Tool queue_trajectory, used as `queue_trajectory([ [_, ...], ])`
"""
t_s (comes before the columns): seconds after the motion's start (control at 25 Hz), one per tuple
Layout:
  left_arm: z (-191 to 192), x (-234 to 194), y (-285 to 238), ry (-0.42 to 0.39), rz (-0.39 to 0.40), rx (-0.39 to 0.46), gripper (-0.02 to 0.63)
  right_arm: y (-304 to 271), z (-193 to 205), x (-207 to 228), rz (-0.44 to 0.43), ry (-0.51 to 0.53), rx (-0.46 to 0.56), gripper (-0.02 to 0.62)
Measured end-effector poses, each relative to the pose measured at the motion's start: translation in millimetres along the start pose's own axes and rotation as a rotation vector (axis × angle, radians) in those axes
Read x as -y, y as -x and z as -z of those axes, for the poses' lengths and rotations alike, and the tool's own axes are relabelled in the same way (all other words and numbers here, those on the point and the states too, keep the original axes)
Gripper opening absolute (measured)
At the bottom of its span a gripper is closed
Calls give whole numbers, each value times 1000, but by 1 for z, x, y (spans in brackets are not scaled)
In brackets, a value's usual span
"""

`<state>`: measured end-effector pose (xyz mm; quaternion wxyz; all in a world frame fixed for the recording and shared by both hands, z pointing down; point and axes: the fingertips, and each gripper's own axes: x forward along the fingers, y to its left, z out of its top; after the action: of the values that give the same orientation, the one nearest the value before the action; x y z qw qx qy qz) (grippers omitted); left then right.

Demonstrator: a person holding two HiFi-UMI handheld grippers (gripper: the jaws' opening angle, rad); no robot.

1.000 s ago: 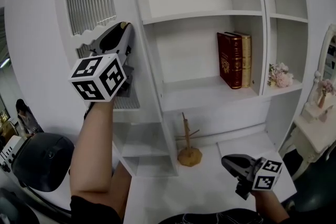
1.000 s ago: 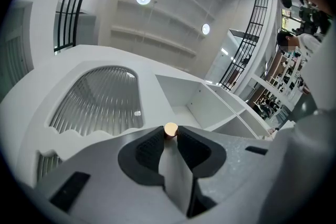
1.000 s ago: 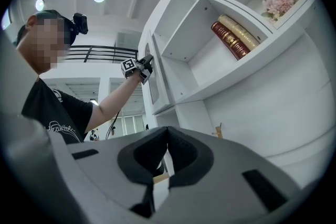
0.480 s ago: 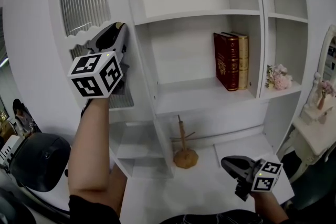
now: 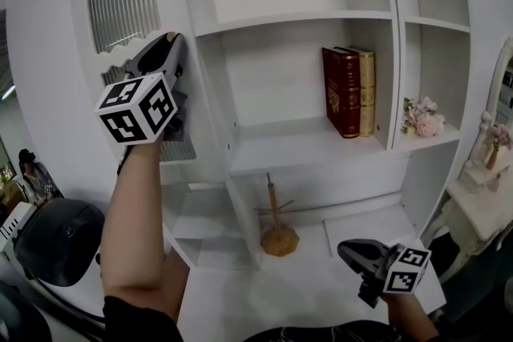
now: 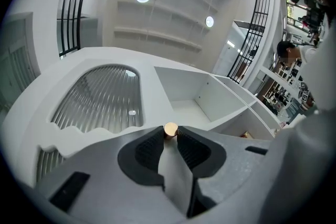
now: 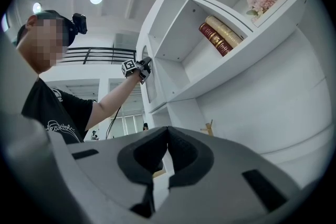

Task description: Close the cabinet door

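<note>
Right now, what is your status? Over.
Left gripper shut on door knob. Right gripper shut, empty, low. Cabinet door open. Nothing seen blocking it.

The cabinet door (image 5: 56, 92) is painted white, smooth, with a soft satin sheen. The arched pane (image 5: 120, 0) set in it is ribbed translucent glass, streaked with light along its flutes. The knob (image 6: 170, 129) on the door is brass-coloured metal with a glossy round face. At the door, the left claw (image 5: 171, 40) is matt, finely grained grey plastic with black ribbed, rubbery-looking pads (image 6: 148, 150); the right claw (image 7: 168, 132) looks the same. Right of the door, the red book (image 5: 341, 92) has a leather-look cover with gilt stamping. Below and right of the door, the peg stand (image 5: 278, 227) is bare pale wood on the smooth white tabletop (image 5: 321, 292).
</note>
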<state>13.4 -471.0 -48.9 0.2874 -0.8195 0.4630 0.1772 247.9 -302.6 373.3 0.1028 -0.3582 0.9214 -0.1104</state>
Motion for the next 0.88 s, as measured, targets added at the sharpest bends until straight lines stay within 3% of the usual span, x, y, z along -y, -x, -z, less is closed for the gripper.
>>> queue_trajectory([
  [0.32,1,-1,-1,-27,-27,-56,81,7,0,-5,11,-10,23,6],
  [0.48,-7,-4,9,-10,-29,-33,150,10,9,-9,40,-17,12,6],
  [0.72,-15,4,50,105,67,0,169,3,16,-36,41,-11,3,8],
  [0.88,-6,25,94,200,183,-29,169,-10,22,-60,37,-15,-1,8],
])
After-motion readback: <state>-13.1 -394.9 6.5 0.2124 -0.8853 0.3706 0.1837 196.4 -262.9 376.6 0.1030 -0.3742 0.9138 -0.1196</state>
